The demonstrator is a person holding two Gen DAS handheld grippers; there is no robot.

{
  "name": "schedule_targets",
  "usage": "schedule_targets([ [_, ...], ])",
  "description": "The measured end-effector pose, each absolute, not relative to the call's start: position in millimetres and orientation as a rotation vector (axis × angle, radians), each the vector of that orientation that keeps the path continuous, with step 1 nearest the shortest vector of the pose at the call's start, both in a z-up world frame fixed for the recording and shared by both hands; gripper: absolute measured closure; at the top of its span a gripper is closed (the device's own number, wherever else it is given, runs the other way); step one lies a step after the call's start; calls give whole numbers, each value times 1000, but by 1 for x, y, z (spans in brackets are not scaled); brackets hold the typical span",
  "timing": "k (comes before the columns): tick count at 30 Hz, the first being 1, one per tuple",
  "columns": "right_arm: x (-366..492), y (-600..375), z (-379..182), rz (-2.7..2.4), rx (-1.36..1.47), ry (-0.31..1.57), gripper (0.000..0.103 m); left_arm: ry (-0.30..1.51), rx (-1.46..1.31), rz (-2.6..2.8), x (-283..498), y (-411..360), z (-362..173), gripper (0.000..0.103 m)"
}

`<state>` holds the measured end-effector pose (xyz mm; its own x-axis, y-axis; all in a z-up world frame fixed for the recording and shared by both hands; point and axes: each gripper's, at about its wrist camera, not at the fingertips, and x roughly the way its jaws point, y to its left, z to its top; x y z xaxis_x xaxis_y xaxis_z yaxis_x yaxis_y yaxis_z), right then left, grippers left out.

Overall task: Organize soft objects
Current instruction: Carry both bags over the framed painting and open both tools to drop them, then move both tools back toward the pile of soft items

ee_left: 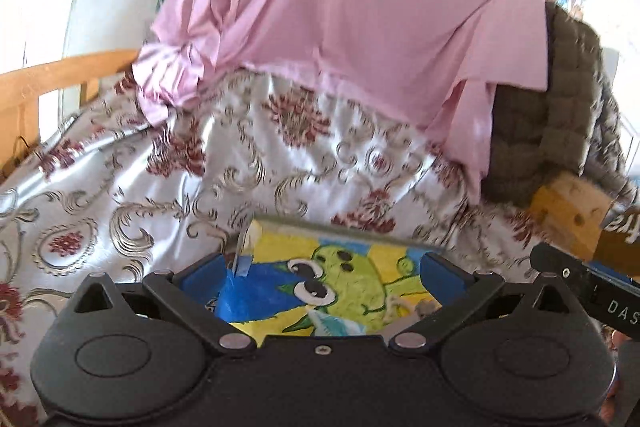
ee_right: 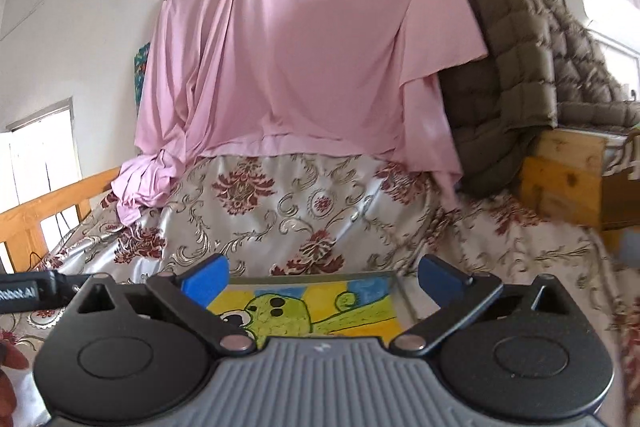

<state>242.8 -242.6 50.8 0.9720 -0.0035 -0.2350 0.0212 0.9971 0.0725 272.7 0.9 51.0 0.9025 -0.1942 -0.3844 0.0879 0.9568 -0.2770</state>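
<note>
Two grippers hover over one flat cartoon-printed item (ee_left: 336, 287), a bright yellow and blue piece showing a green big-eyed creature, which lies on the bed just below both cameras. Whether it is a cushion, a bag or a board cannot be told. In the left wrist view it sits between the blue fingertips of the left gripper (ee_left: 320, 269), whose jaws are spread wide and do not appear to touch it. In the right wrist view the same printed item (ee_right: 320, 307) shows between the blue tips of the right gripper (ee_right: 322, 277), also spread apart, with nothing pinched.

Under the item spreads a shiny silver bedcover (ee_left: 120, 187) patterned with dark red flowers and grey scrolls, rumpled into folds. Beyond it a pink sheet (ee_right: 304, 59) hangs from the wall and its lower left corner bunches on the bedcover. Beside the sheet's right edge a brown quilted jacket (ee_right: 516, 67) drapes over a wooden box (ee_right: 564, 171), its hem touching the bedcover. A wooden bed rail (ee_right: 48, 211) runs along the left side, near a bright window (ee_left: 36, 19).
</note>
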Motion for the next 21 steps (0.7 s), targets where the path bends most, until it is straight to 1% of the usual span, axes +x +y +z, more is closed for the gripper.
schedule_targets([
  [5,195,-243,52,-54,49,195,0,352,-263,-155,225,3,61,1],
  [9,164,-242,54,-17,89,190,0,325,-241,-158,185,3,62,1],
  [16,111,-224,52,3,80,143,0,298,-191,-144,117,14,53,1],
  [21,86,-210,42,21,40,162,0,312,-189,-90,88,24,45,1],
])
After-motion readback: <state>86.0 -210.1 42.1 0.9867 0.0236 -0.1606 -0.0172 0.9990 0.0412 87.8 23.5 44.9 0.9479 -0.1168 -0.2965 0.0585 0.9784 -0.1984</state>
